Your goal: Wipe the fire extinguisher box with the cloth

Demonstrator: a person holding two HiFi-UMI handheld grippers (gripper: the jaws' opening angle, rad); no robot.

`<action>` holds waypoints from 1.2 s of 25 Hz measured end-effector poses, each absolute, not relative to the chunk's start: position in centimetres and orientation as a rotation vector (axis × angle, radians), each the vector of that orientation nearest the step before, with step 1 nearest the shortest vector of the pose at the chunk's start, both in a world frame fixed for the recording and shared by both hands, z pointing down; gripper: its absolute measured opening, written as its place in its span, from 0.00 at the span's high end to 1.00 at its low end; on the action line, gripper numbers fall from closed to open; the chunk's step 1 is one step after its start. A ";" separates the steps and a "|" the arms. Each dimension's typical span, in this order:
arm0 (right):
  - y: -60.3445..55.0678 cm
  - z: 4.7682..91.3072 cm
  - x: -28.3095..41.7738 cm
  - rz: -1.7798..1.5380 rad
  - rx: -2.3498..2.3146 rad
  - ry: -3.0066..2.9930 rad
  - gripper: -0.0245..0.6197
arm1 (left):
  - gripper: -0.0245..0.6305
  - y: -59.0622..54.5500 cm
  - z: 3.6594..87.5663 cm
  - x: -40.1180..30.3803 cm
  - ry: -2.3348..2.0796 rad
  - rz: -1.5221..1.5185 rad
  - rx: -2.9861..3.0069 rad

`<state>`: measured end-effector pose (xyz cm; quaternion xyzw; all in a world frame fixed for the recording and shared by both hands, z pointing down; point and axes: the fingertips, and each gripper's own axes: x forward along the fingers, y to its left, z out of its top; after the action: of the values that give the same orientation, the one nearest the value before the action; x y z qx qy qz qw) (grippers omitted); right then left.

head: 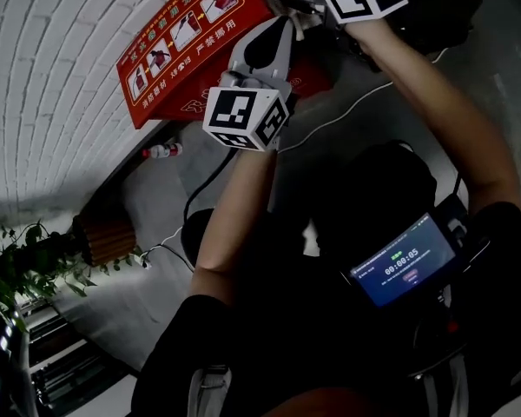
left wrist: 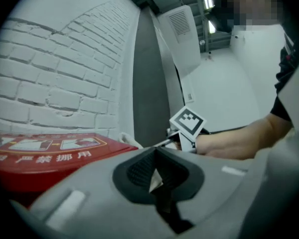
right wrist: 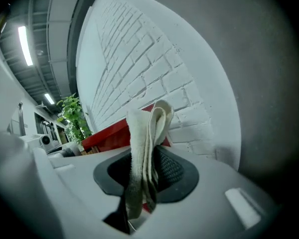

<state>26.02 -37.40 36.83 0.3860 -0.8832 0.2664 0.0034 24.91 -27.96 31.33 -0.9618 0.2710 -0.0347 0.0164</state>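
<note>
White brick wall (right wrist: 139, 59) backs the red fire extinguisher box (head: 187, 37). Our right hand-held gripper (right wrist: 148, 176) clamps the folded cloth (right wrist: 147, 128); it looks soft and floppy, so we reckon it's best held bunched. Meanwhile our left hand-held gripper (left wrist: 156, 172) sits closed and empty near the box.

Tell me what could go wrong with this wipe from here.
1. The right tool grips the folded cloth with much of it standing free above the jaws. Pressed on the red box, it may buckle or slip, letting hard plastic scrape the box.
2. The left tool, shut and empty, sits close beside the right one at the box. A wide stroke might knock them together.
</note>
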 end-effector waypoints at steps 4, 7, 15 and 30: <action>-38.4 37.2 25.1 0.867 1.167 -2.809 0.81 | 0.96 -28.1 32.8 25.4 0.900 -0.129 -2.948; -38.7 37.8 24.0 0.897 1.106 -2.838 0.81 | 0.96 -28.4 33.9 25.2 0.958 -0.140 -2.931; -39.7 39.6 23.6 0.908 1.101 -2.873 0.83 | 0.96 -29.3 36.9 24.9 1.066 -0.181 -2.894; -40.0 53.1 23.6 1.079 1.178 -2.727 0.84 | 0.96 -29.4 44.6 25.1 1.109 -0.274 -2.939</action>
<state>23.64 -40.00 53.08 0.3728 -0.8627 0.3415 -0.0094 25.08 -29.43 44.57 -0.9321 0.3516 -0.0870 -0.0060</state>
